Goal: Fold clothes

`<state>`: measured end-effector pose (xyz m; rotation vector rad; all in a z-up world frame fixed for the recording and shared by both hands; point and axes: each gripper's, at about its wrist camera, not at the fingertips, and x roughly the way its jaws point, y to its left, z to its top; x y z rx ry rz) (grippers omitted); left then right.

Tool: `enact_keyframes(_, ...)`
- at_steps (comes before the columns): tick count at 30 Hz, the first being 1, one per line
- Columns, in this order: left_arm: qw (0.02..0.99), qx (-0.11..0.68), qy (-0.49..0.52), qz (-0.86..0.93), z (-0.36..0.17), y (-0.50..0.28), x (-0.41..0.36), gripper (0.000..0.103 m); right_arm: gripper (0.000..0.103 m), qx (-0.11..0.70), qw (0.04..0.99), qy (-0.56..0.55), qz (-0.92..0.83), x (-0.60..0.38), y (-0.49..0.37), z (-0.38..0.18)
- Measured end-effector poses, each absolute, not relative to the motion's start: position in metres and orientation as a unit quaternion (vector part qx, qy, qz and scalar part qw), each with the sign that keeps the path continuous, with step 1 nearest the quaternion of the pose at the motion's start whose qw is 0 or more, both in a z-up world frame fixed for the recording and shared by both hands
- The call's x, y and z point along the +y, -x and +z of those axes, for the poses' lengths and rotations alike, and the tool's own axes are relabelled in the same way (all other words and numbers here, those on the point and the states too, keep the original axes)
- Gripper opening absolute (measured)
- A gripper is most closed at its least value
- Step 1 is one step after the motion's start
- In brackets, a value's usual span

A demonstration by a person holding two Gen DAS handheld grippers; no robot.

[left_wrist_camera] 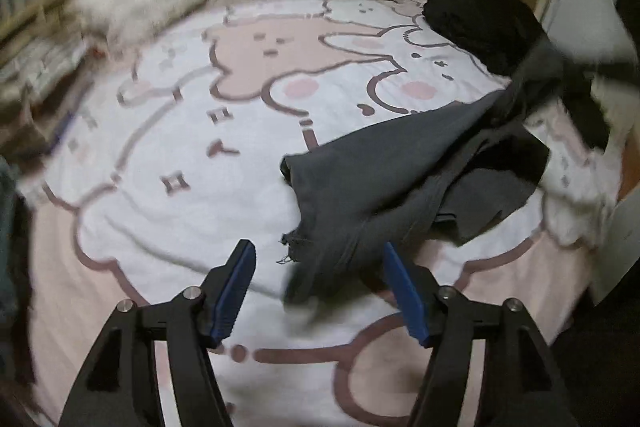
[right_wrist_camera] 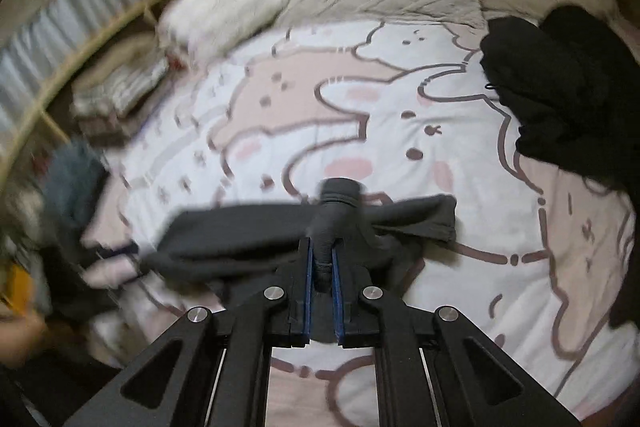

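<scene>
Now the right gripper (right_wrist_camera: 321,267) clamps the grey garment (right_wrist_camera: 248,231), while the left gripper (left_wrist_camera: 318,259) gapes beside it.

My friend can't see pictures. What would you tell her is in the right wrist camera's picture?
The right gripper has its blue-padded fingers shut on a bunched fold of a dark grey garment, which drapes sideways over a bed. The bed is covered by a pink and white cartoon blanket, with a black clothes pile at right and a fluffy white pillow behind.
</scene>
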<state>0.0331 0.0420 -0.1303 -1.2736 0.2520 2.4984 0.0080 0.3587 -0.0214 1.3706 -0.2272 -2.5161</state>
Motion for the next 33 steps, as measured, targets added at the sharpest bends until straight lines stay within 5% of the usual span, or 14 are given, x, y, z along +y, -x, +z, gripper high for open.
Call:
enact_keyframes(9,0.187,0.3,0.301,0.885,-0.142,-0.102,0.081,0.066,0.009,-0.224,0.188,-0.409,-0.864,0.383,-0.012,0.025)
enact_keyframes(18,0.252,0.462,0.234,0.818,-0.18,-0.156,0.118,0.066,0.009,-0.22,0.2,-0.419,-0.858,0.374,-0.011,0.023)
enact_keyframes(24,0.187,0.4,0.328,0.835,-0.187,-0.1,0.102,0.066,0.009,-0.213,0.197,-0.422,-0.859,0.377,-0.014,0.022)
enact_keyframes(26,0.205,0.349,0.384,0.83,-0.185,-0.084,0.096,0.045,0.009,-0.212,0.197,-0.422,-0.859,0.378,-0.014,0.022)
enact_keyframes(27,0.22,0.314,0.418,0.824,-0.183,-0.075,0.092,0.015,0.009,-0.211,0.197,-0.422,-0.859,0.378,-0.013,0.022)
enact_keyframes(28,0.236,0.273,0.452,0.816,-0.18,-0.067,0.088,0.008,0.009,-0.212,0.196,-0.422,-0.859,0.378,-0.013,0.022)
enact_keyframes(33,0.387,-0.047,0.516,0.763,-0.128,-0.046,0.072,0.008,0.009,-0.22,0.195,-0.419,-0.859,0.381,-0.012,0.024)
